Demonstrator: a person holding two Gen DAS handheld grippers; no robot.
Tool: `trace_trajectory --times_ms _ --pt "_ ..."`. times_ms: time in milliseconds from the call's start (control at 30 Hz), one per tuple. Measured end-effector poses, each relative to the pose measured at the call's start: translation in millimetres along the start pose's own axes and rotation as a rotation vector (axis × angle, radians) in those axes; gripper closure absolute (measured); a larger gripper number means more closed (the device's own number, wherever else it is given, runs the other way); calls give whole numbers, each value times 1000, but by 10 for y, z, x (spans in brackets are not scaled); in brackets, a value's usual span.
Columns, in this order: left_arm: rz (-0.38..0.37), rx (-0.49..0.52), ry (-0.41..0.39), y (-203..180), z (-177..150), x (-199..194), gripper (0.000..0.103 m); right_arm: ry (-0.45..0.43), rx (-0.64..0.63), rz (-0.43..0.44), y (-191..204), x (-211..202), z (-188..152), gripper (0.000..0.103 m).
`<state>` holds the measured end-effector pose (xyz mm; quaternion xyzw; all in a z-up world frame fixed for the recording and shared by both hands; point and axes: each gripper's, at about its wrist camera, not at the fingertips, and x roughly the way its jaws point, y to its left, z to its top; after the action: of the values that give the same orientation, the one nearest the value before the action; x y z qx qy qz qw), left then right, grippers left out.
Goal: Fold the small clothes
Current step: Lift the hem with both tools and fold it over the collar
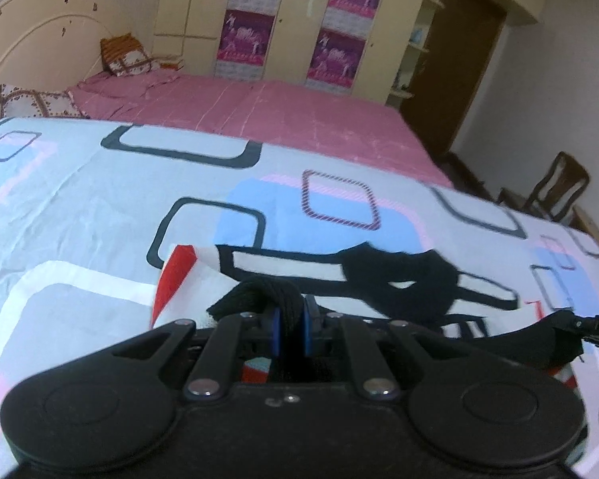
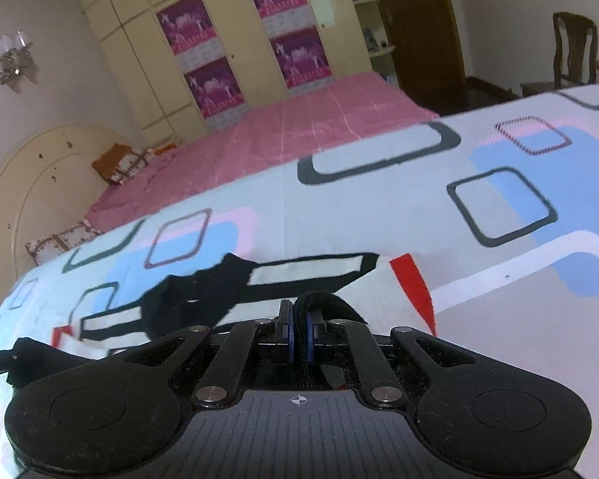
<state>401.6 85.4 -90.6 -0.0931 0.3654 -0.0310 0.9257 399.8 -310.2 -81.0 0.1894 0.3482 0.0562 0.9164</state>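
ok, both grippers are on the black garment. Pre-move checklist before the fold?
1. Left gripper shut on the black garment: ok, ribbed black edge sits between the blue pads.
2. Right gripper shut on the same garment: ok, black edge clamped between its pads.
3. Only one layer pinched, no sheet caught: cannot tell.
4. Garment lying flat: not ok, its middle is bunched on the patterned sheet.
5. Sheet ahead free of other items: ok.
6. Grips level with each other: cannot tell.
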Motion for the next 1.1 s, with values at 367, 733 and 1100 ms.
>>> trace_trajectory --times_ms 367,733,1100 --pt "-4 -74 109 177 -2 405 52 30 -64 -31 -129 375 -7 62" --pt "21 6 14 259 41 224 23 -51 -153 -9 -142 276 62 23" --pt "56 110 71 148 -88 551 75 63 -294 -7 -47 742 -72 48"
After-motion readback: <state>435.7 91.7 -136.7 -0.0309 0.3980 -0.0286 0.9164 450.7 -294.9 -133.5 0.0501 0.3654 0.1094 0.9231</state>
